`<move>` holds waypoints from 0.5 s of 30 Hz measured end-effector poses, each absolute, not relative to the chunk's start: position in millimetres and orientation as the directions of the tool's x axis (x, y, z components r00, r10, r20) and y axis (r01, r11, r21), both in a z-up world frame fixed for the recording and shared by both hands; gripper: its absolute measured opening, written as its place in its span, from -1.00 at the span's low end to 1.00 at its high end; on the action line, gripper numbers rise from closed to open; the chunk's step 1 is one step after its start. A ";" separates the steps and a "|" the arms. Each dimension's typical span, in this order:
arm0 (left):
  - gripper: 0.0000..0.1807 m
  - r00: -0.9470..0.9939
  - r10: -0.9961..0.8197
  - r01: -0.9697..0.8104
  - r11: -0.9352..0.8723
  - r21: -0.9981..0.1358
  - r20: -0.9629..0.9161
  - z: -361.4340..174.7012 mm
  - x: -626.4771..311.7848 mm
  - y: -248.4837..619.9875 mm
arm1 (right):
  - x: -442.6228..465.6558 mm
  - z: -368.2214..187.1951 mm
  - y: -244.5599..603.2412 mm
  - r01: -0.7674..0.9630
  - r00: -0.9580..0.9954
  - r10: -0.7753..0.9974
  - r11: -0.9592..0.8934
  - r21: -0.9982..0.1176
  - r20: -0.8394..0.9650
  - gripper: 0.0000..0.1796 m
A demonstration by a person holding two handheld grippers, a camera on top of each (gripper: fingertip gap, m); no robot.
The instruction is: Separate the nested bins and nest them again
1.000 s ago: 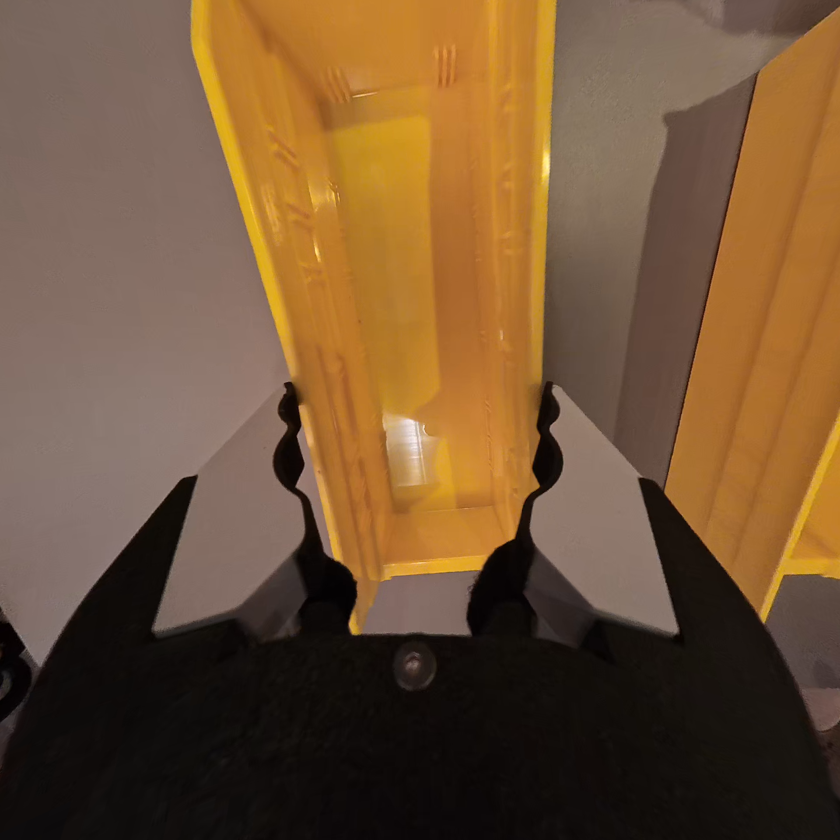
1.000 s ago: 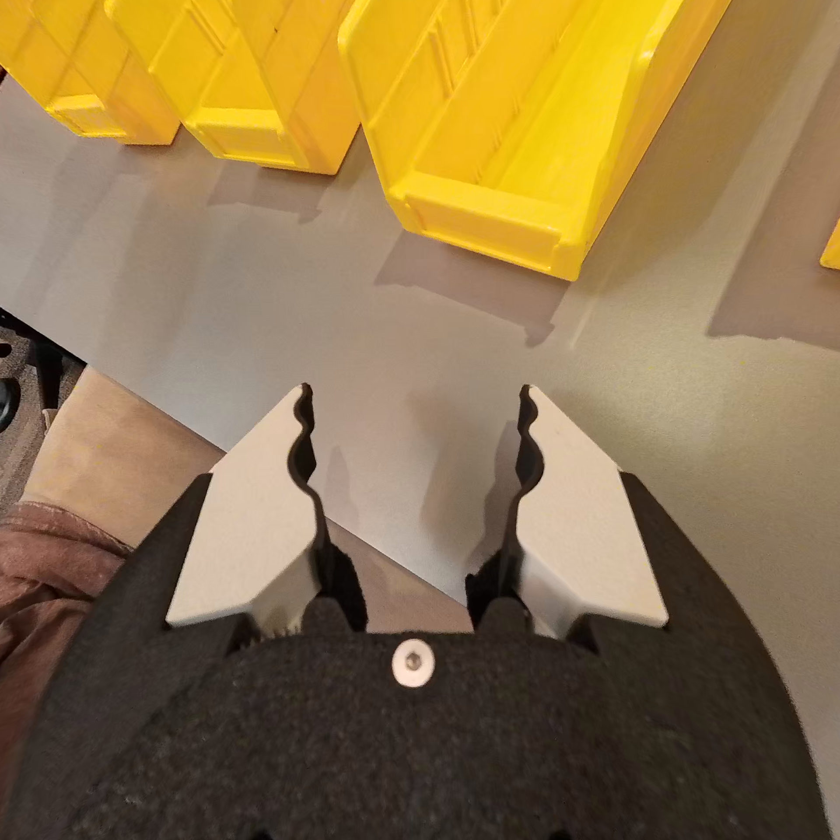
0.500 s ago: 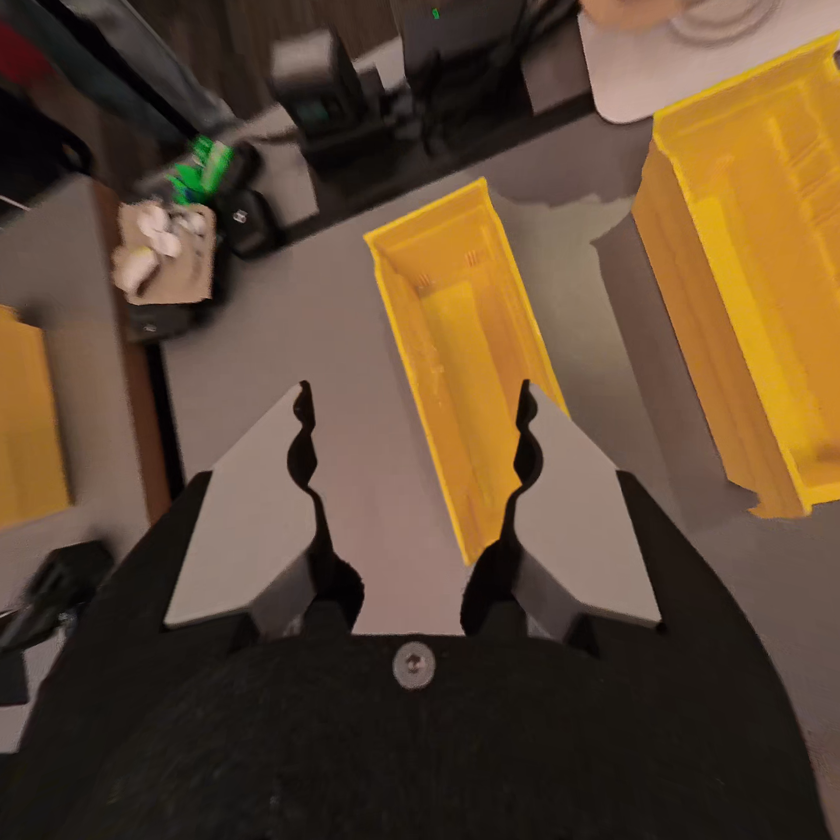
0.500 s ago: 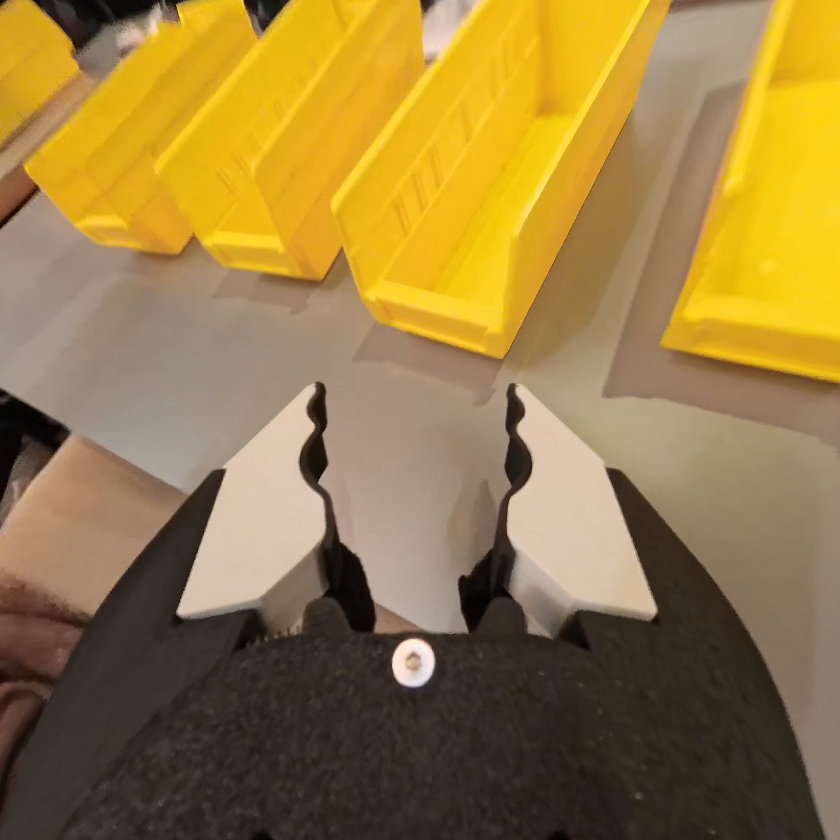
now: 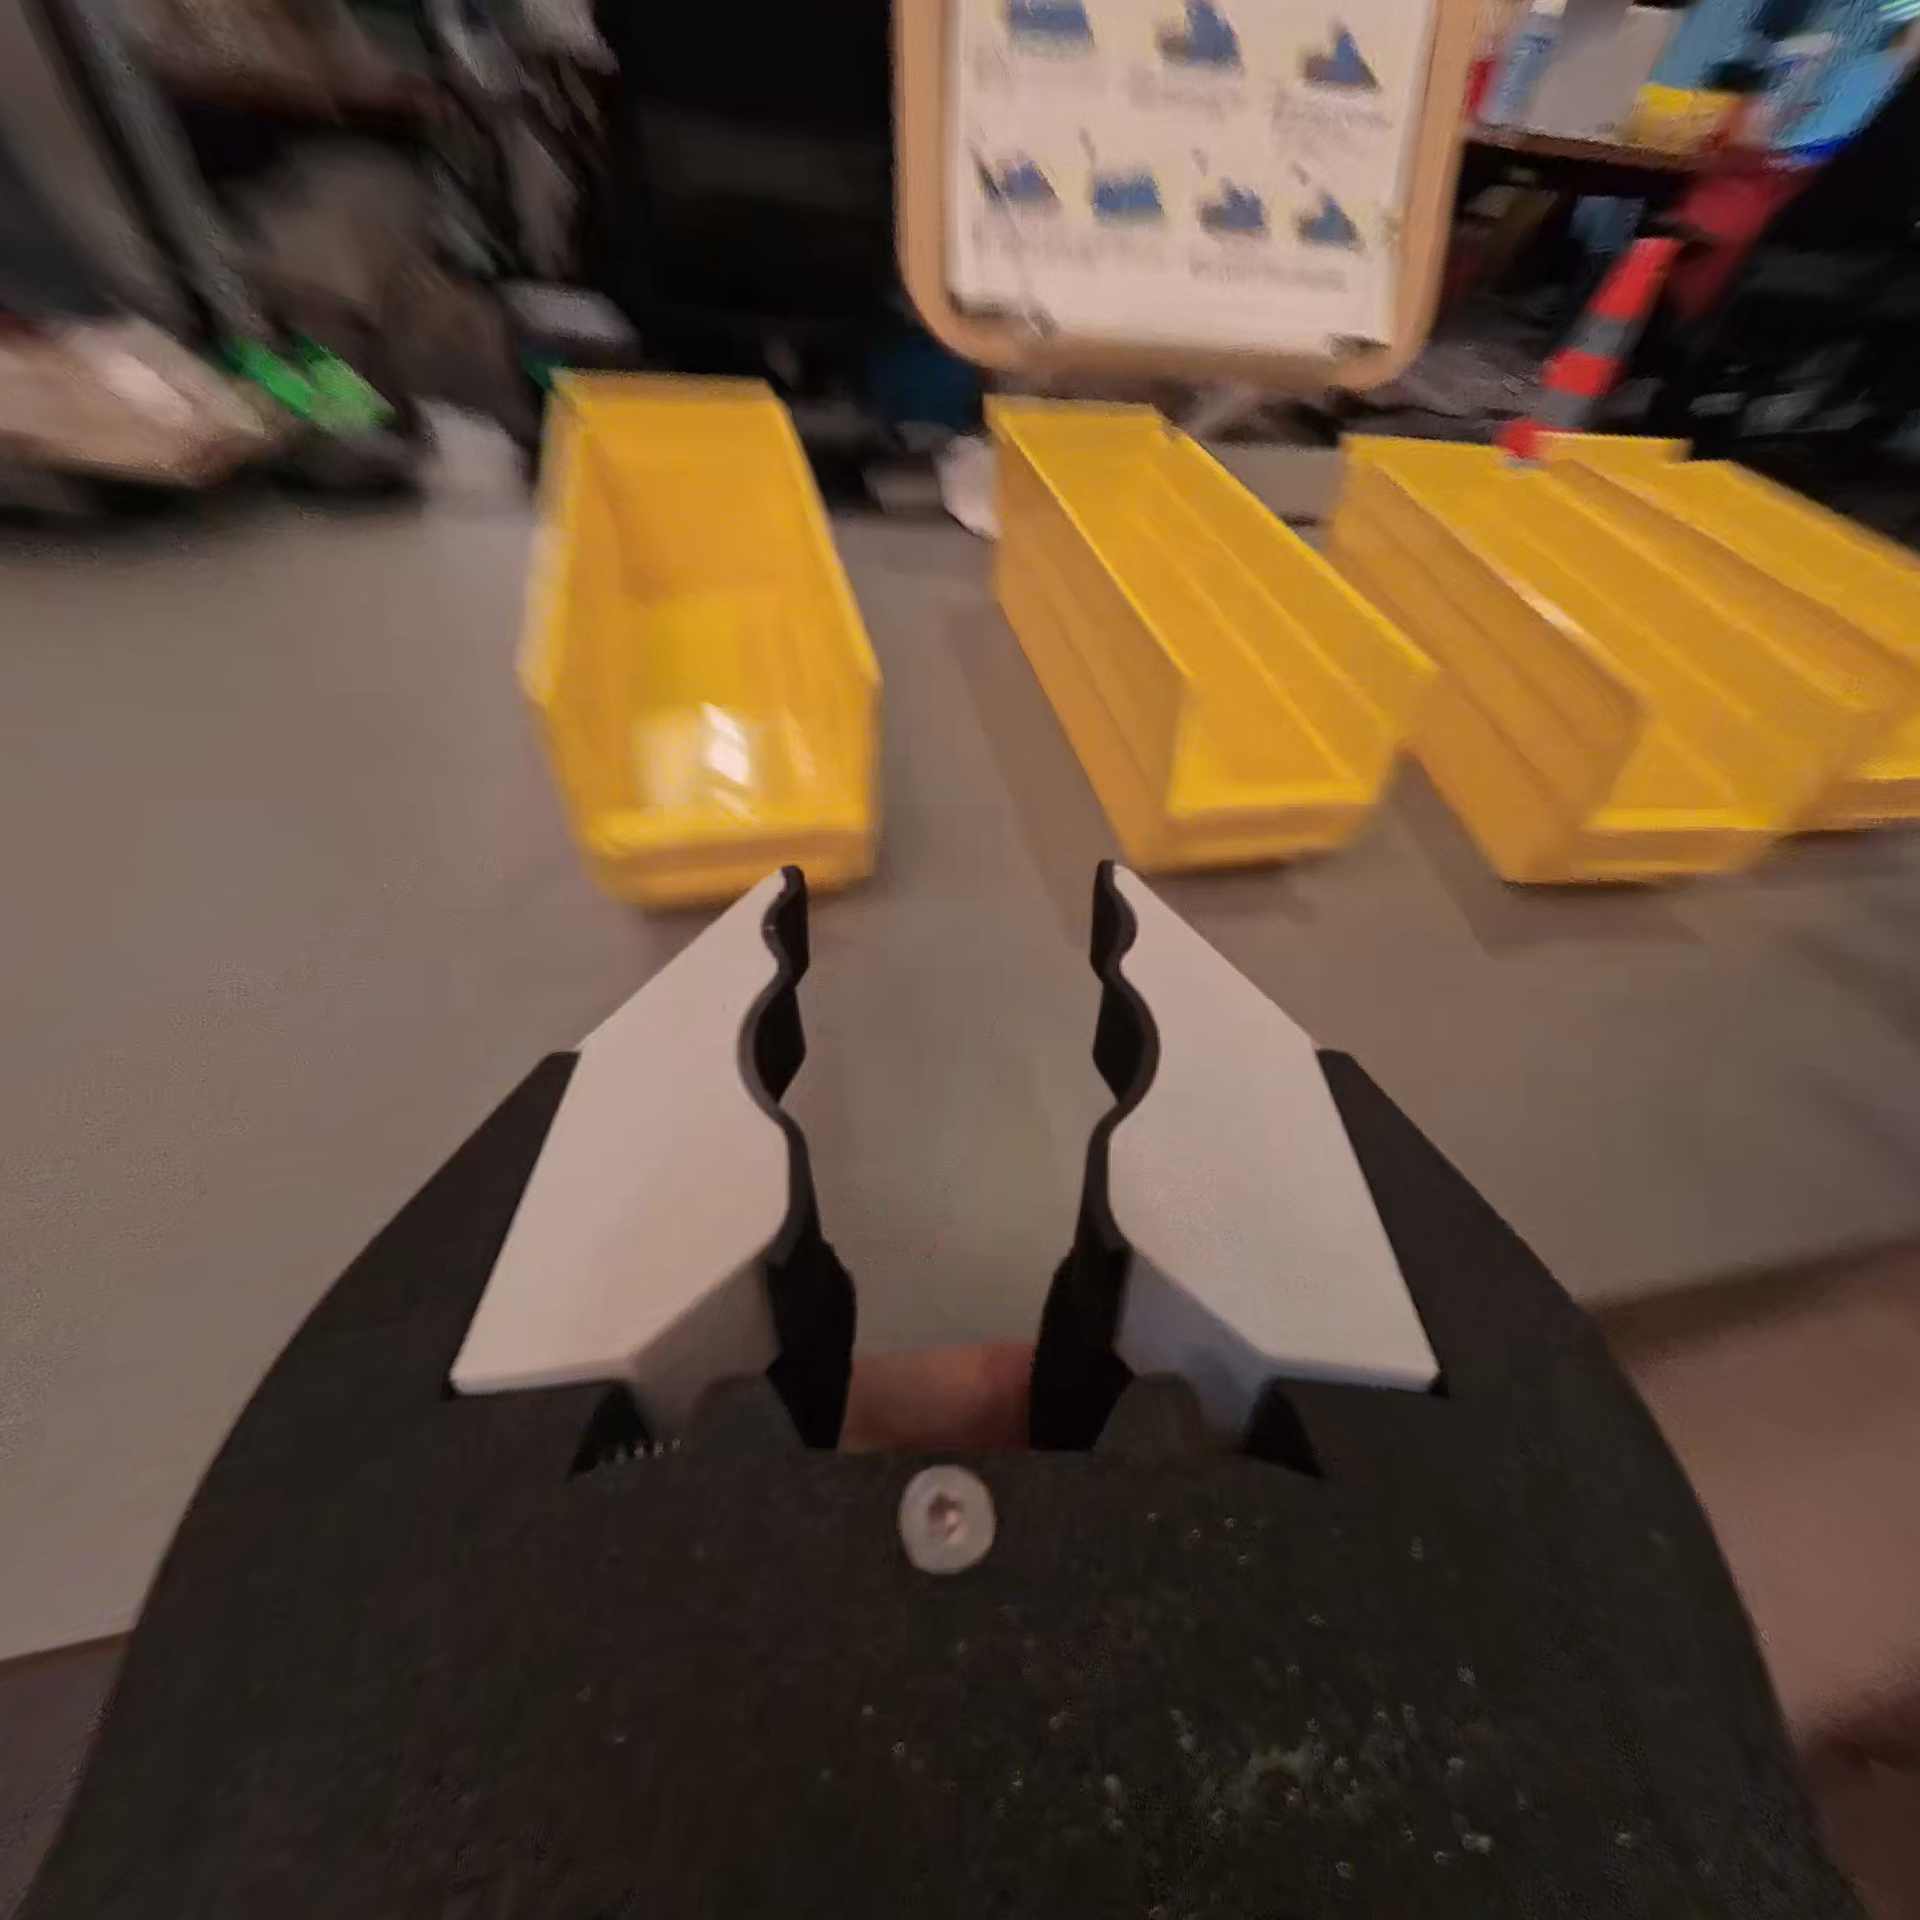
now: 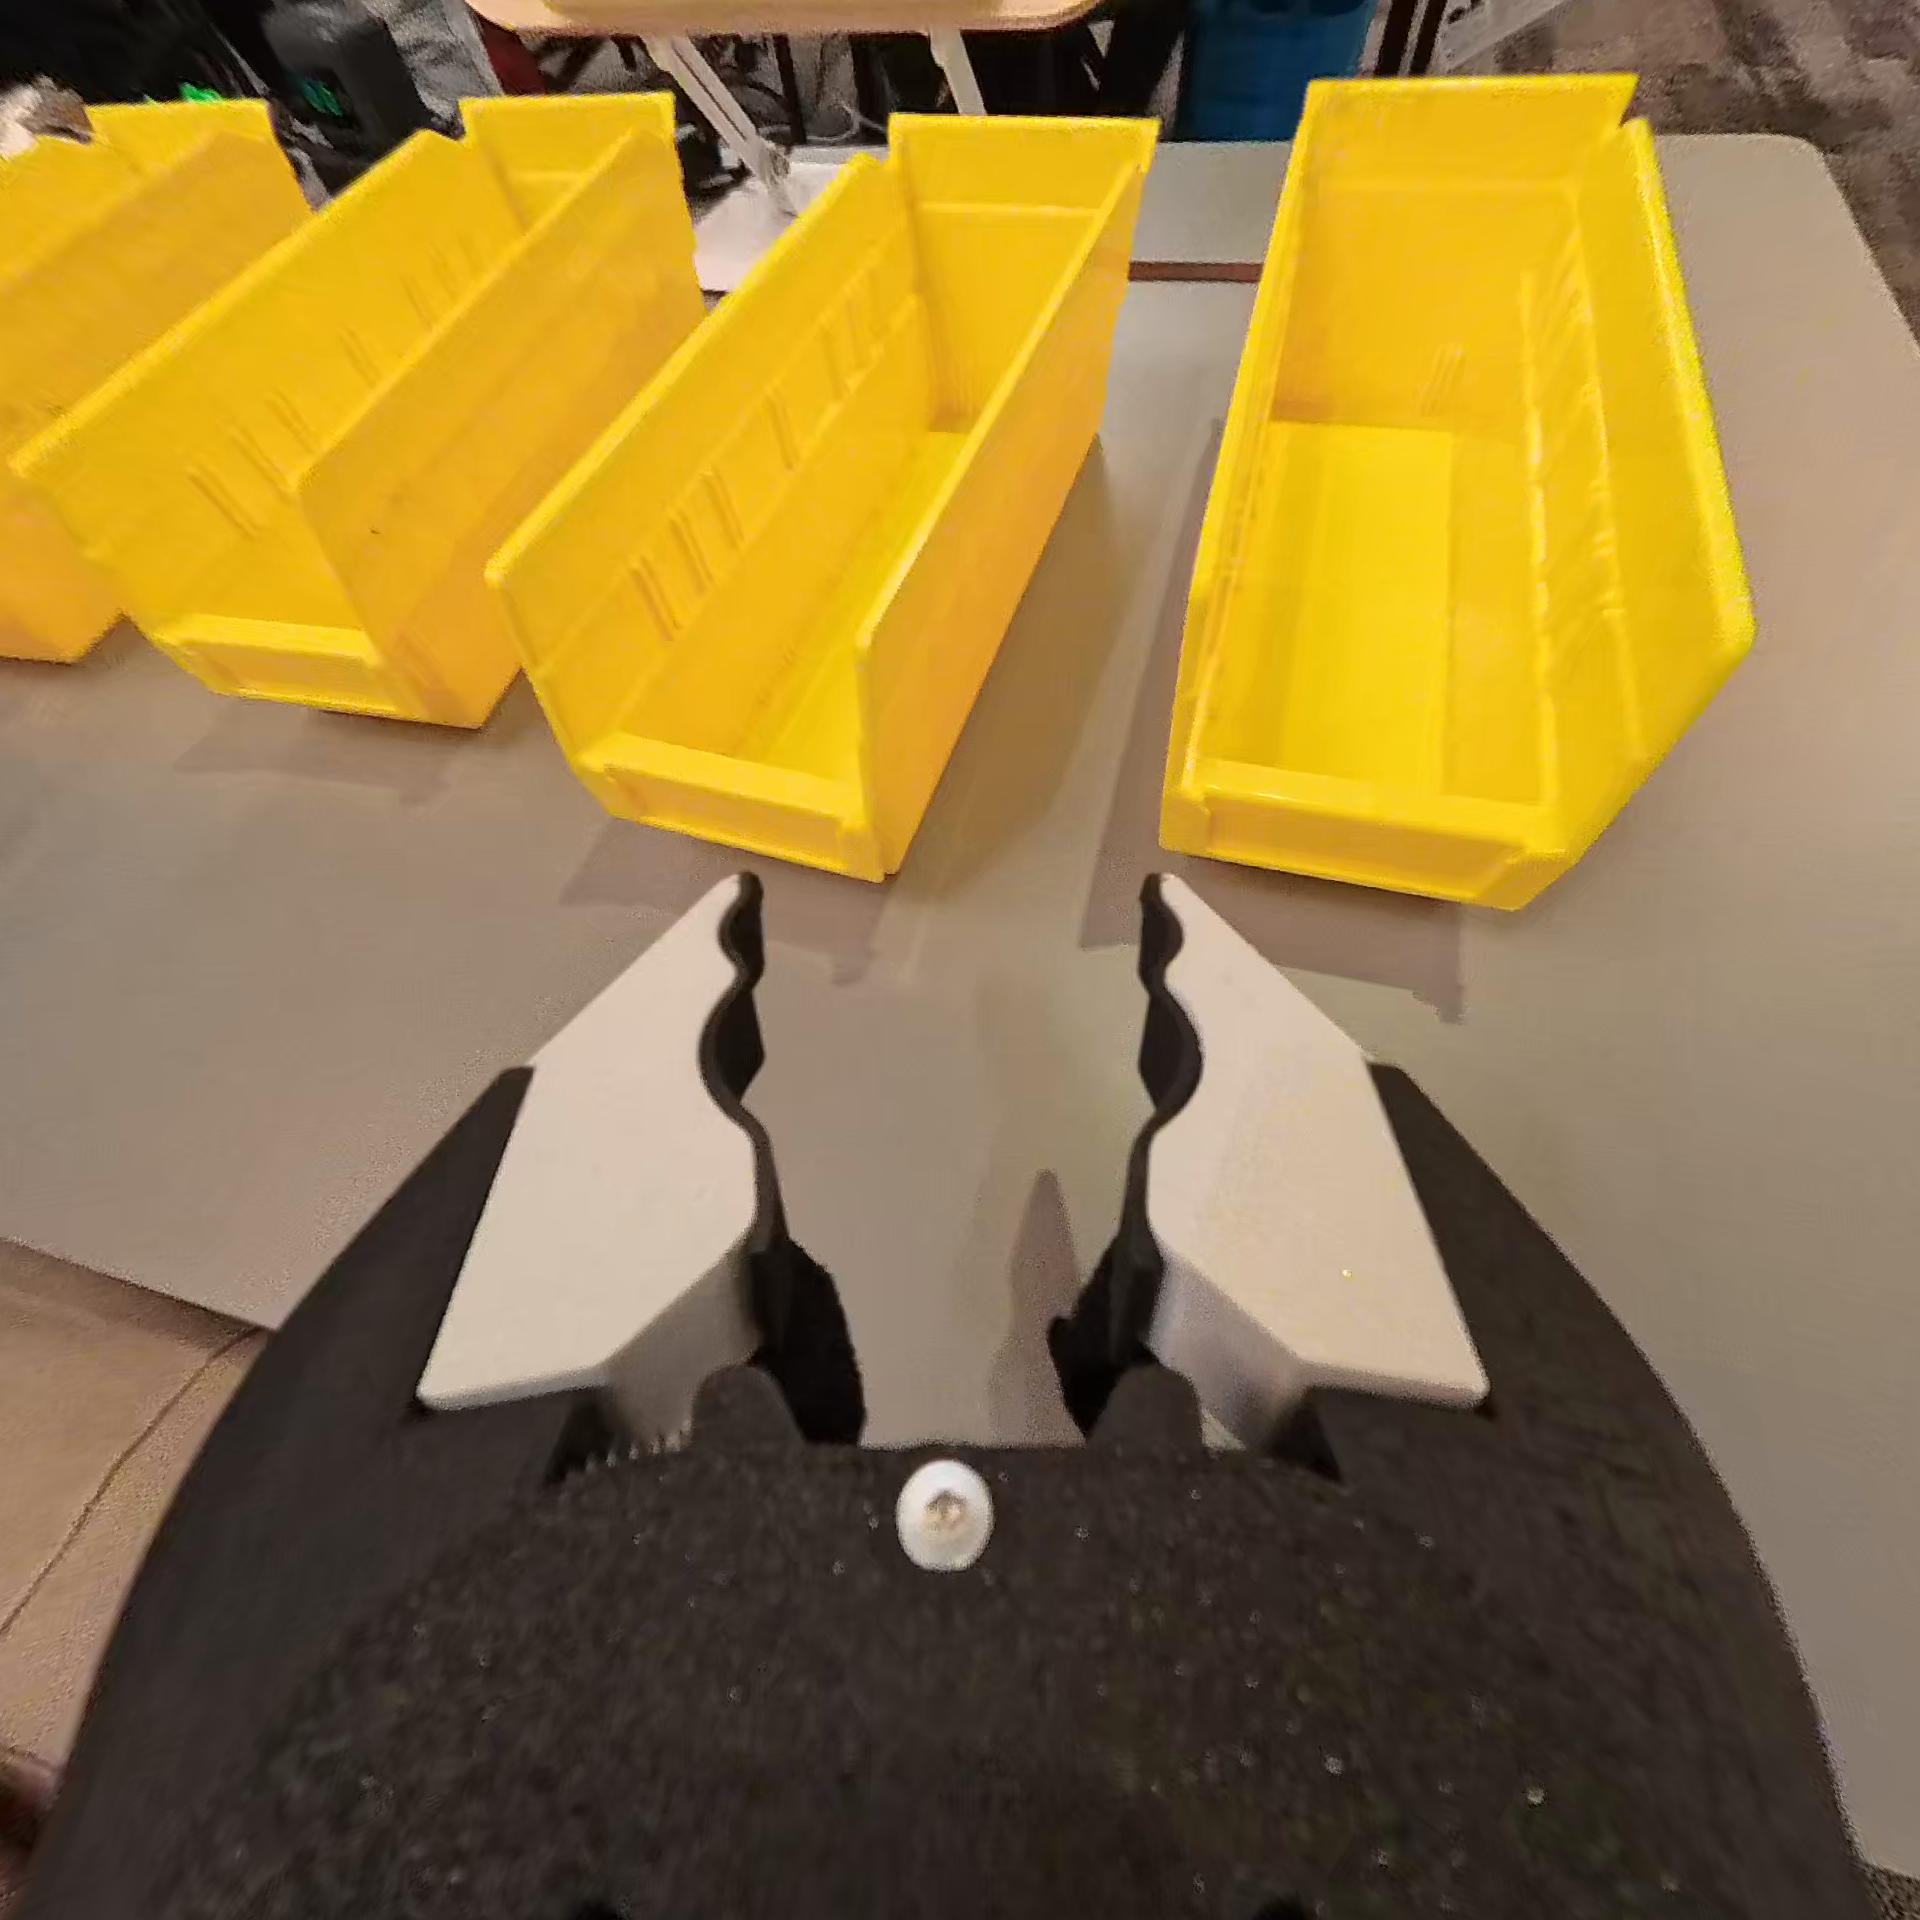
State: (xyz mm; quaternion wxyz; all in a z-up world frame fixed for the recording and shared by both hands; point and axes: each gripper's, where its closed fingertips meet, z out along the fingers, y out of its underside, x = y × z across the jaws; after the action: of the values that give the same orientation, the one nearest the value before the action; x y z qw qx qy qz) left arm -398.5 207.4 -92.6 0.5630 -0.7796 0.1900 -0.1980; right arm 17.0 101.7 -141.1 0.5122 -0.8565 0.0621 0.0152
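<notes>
Separation step looking complete: four yellow bins lying singly in row on grey table point(image 6: 312, 1039).

Left gripper point(image 5: 945, 904) hovering, jaws parted, empty.

Right gripper point(image 6: 948, 904) likewise, facing rightmost bin point(image 6: 1455, 540).

Next, judging: lifting one bin, nesting into neighbour bin point(image 6: 831, 540).

A grey tabletop point(image 5: 260, 883) is seen in both views, its near edge showing at the lower left of the right wrist view. Beyond its far edge, a white board with a light wooden frame point(image 5: 1169, 177) is stood upright, bearing blue pictures; it is blurred. To its right a red and grey object point(image 5: 1621, 312) is made out, and green blurred items point(image 5: 312, 384) at the left.
</notes>
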 end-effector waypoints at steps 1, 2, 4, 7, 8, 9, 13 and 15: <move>-0.41 0.805 -0.556 -0.025 -0.383 -0.923 0.209 -104.8 -389.0 202.1 | 18.0 -141.9 102.8 -0.118 0.992 -0.093 -0.470 -0.875 -0.083 -0.26; -0.41 0.766 -0.575 0.001 -0.444 -0.896 0.286 -112.6 -383.1 201.0 | 20.1 -140.7 104.6 -0.120 0.991 -0.106 -0.464 -0.878 -0.079 -0.29; -0.41 0.730 -0.613 -0.050 -0.491 -0.870 0.304 -126.4 -380.6 205.9 | 24.6 -136.8 107.6 -0.105 0.990 -0.129 -0.439 -0.892 -0.053 -0.33; -0.43 0.756 -0.634 -0.223 -0.482 -0.847 0.162 -151.4 -398.3 219.3 | 34.0 -140.9 106.5 -0.029 0.981 -0.182 -0.453 -0.891 0.061 -0.33; -0.44 0.769 -0.628 -0.253 -0.475 -0.843 0.123 -156.2 -405.3 223.2 | 36.0 -140.5 106.1 0.004 0.974 -0.202 -0.447 -0.894 0.106 -0.33; -0.45 0.782 -0.614 -0.253 -0.470 -0.846 0.107 -156.3 -410.8 226.5 | 37.9 -137.9 106.1 0.041 0.961 -0.229 -0.431 -0.902 0.153 -0.33; -0.44 0.766 -0.611 -0.175 -0.495 -0.851 0.198 -151.0 -409.0 225.1 | 31.7 -134.7 107.4 0.202 0.912 -0.245 -0.432 -0.879 0.330 -0.47; -0.42 0.767 -0.605 -0.183 -0.527 -0.830 0.215 -155.3 -407.3 224.0 | 18.0 -146.8 110.4 0.136 0.948 -0.194 -0.466 -0.875 0.250 -0.38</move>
State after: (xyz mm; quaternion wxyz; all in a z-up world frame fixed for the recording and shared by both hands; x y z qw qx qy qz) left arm -407.3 224.0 -155.3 0.4260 -0.8378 0.2350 -0.2477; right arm 18.0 110.4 -146.8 0.5167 -0.8410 0.0174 -0.1596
